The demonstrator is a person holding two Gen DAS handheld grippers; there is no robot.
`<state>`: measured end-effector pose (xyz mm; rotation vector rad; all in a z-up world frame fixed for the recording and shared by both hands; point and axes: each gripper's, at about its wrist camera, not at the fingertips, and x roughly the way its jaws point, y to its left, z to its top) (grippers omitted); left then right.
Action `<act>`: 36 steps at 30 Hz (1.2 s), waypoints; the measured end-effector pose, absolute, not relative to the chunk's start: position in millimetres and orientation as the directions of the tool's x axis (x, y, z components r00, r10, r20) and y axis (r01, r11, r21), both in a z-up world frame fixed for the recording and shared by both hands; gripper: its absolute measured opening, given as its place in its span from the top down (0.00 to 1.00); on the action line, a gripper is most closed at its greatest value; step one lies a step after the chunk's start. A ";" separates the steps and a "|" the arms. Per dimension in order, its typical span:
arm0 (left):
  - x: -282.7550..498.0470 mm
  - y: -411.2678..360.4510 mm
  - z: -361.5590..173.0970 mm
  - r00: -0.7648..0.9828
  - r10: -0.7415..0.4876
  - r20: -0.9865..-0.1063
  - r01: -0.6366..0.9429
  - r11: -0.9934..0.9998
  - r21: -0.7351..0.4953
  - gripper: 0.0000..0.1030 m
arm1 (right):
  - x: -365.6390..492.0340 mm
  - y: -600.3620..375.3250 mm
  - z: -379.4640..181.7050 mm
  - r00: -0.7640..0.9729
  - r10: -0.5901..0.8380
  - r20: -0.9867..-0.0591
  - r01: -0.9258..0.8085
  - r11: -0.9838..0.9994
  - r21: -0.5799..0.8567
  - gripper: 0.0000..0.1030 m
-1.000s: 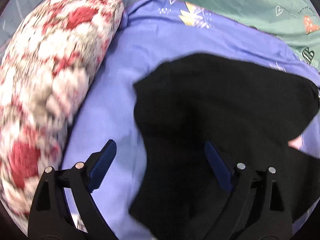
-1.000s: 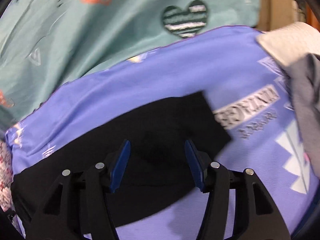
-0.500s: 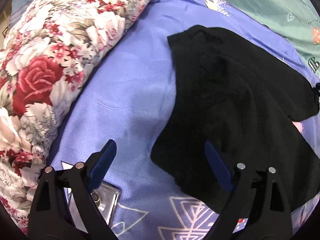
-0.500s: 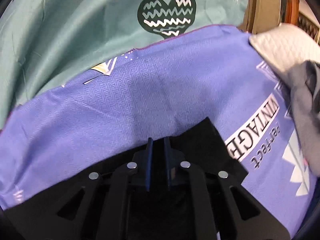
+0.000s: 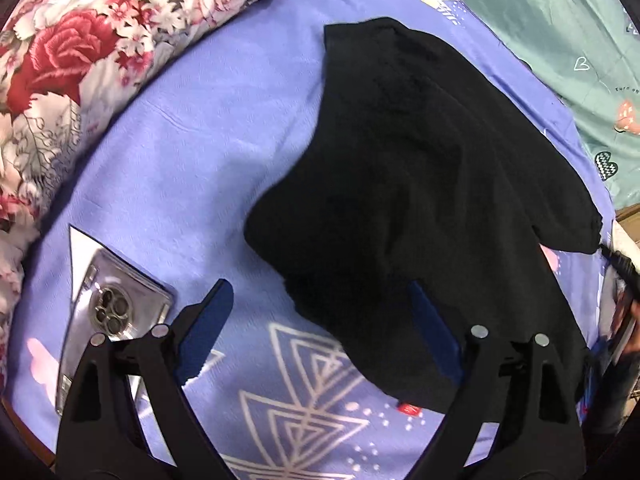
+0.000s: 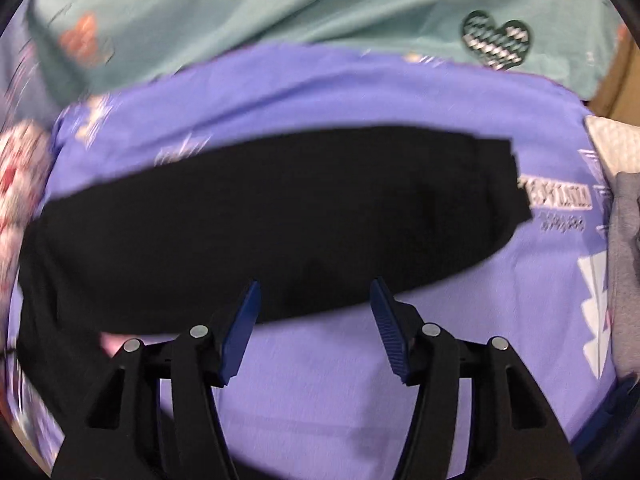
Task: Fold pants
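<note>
Letting go: my right tool (image 6: 314,316), pinched shut on the black pants (image 6: 276,216) a moment ago, is opening with nothing held. The left tool (image 5: 320,316), wide, is closing slightly, empty. The pants lie folded on the purple bedsheet (image 5: 192,128), ready for another fold.

The left gripper (image 5: 320,322) points steeply down with its jaws spread wide and easing slightly closed; its pads press on nothing. The right gripper (image 6: 314,320) also tilts steeply downward, its jaws about half apart and opening, with nothing pinched between the blue pads (image 6: 386,330).
</note>
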<state>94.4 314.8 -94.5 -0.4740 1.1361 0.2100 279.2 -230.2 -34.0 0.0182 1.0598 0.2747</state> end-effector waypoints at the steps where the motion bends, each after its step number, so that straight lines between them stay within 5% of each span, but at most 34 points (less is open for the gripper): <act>1: 95.1 313.7 -95.7 0.413 -0.081 -0.907 -0.395 0.881 -0.259 0.18 | 268.1 -228.0 -36.5 0.449 0.246 -0.859 -0.225 0.961 0.158 0.44; 3: 98.0 312.3 -99.9 0.406 -0.100 -0.909 -0.411 0.868 -0.279 0.40 | 242.2 -223.2 -42.2 0.425 0.273 -0.863 -0.235 0.954 0.186 0.44; 10: 100.9 316.8 -125.4 0.389 -0.246 -0.888 -0.504 0.750 -0.428 0.50 | 183.8 -211.3 -47.0 0.431 0.317 -0.845 -0.315 0.930 0.188 0.44; 13: 97.7 313.8 -126.1 0.407 -0.259 -0.876 -0.520 0.723 -0.455 0.69 | 172.2 -208.1 -45.2 0.444 0.329 -0.833 -0.349 0.920 0.178 0.44; 15: 100.8 315.4 -128.3 0.434 -0.290 -0.853 -0.537 0.677 -0.503 0.92 | 169.4 -205.4 -43.7 0.455 0.330 -0.827 -0.357 0.918 0.170 0.44; 17: 103.0 315.6 -119.2 0.475 -0.227 -0.850 -0.551 0.677 -0.488 0.94 | 168.8 -201.9 -42.2 0.456 0.339 -0.823 -0.366 0.914 0.174 0.44; 22: 79.3 289.1 -72.7 0.518 -0.004 -0.855 -0.519 0.794 -0.318 0.95 | 162.5 -185.4 -51.7 0.399 0.333 -0.854 -0.436 0.888 0.143 0.44; 26: 47.1 293.5 -59.2 0.536 -0.009 -0.844 -0.525 0.780 -0.341 0.95 | 160.8 -179.3 -76.0 0.302 0.321 -0.898 -0.463 0.873 0.156 0.44; 31: 58.5 308.8 -107.2 0.421 -0.014 -0.907 -0.561 0.781 -0.273 0.88 | 163.6 -181.0 -86.8 0.274 0.316 -0.908 -0.478 0.864 0.156 0.41; 35: 56.0 321.4 -116.6 0.389 -0.002 -0.921 -0.599 0.760 -0.255 0.65 | 165.8 -194.7 -82.8 0.278 0.297 -0.913 -0.447 0.882 0.151 0.41; 36: 52.6 325.4 -111.4 0.383 0.020 -0.923 -0.606 0.760 -0.235 0.44 | 166.3 -199.0 -79.9 0.287 0.290 -0.913 -0.442 0.886 0.142 0.41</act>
